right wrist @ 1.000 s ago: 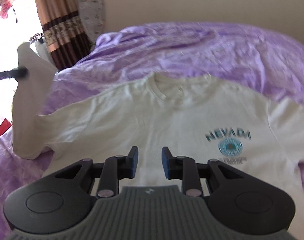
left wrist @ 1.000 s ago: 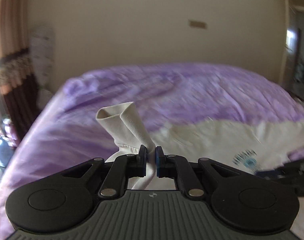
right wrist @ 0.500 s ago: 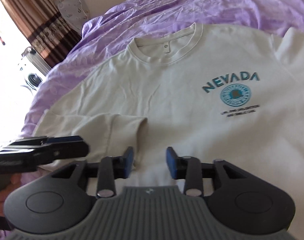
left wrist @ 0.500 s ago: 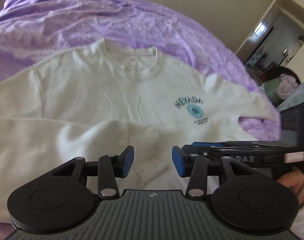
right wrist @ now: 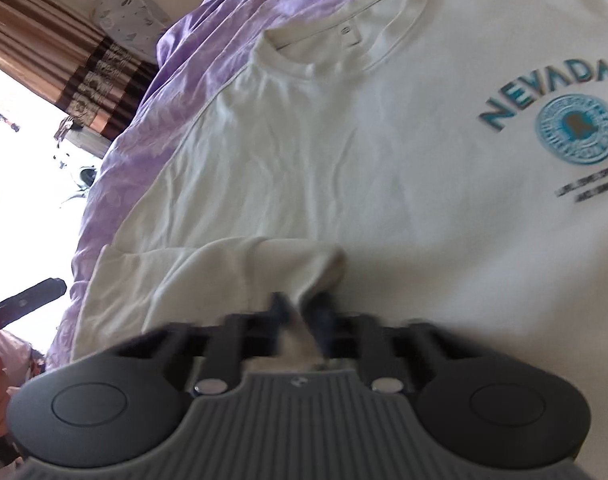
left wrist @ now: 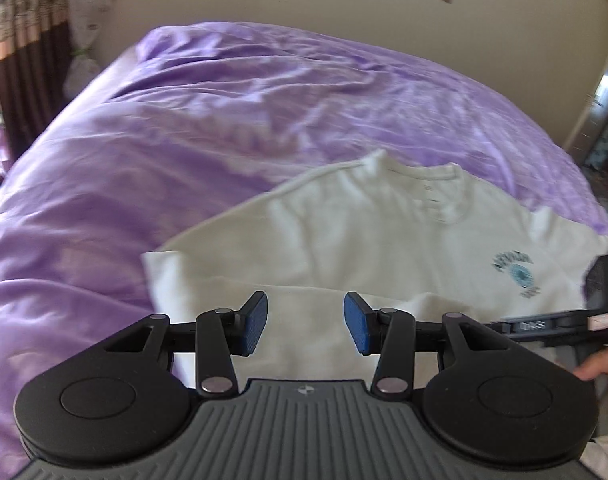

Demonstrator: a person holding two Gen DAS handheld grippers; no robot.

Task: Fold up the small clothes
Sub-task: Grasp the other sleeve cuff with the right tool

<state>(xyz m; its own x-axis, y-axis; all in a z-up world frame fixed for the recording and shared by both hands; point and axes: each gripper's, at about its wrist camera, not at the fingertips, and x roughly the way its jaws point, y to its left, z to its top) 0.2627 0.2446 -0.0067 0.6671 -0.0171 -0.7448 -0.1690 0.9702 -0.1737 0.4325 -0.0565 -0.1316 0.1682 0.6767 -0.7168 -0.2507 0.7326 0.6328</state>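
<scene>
A cream sweatshirt (right wrist: 344,152) with a teal NEVADA print (right wrist: 552,92) lies face up on the purple bed. Its left sleeve (right wrist: 208,276) is folded across the body. My right gripper (right wrist: 302,308) is blurred, with its fingers close together around the sleeve cuff (right wrist: 328,268). My left gripper (left wrist: 306,322) is open and empty above the folded sleeve (left wrist: 384,320) of the sweatshirt (left wrist: 384,232). The right gripper's body (left wrist: 552,326) shows at the right edge of the left wrist view.
The purple bedsheet (left wrist: 184,140) covers the bed and is wrinkled beyond the collar. A striped curtain (right wrist: 64,60) and a bright window lie to the left. A patterned pillow (right wrist: 132,8) leans at the bed's far corner. The wall runs behind the bed.
My left gripper let go of the sleeve, opened and drew back left. My right gripper moved onto the folded sleeve's cuff and closed around it.
</scene>
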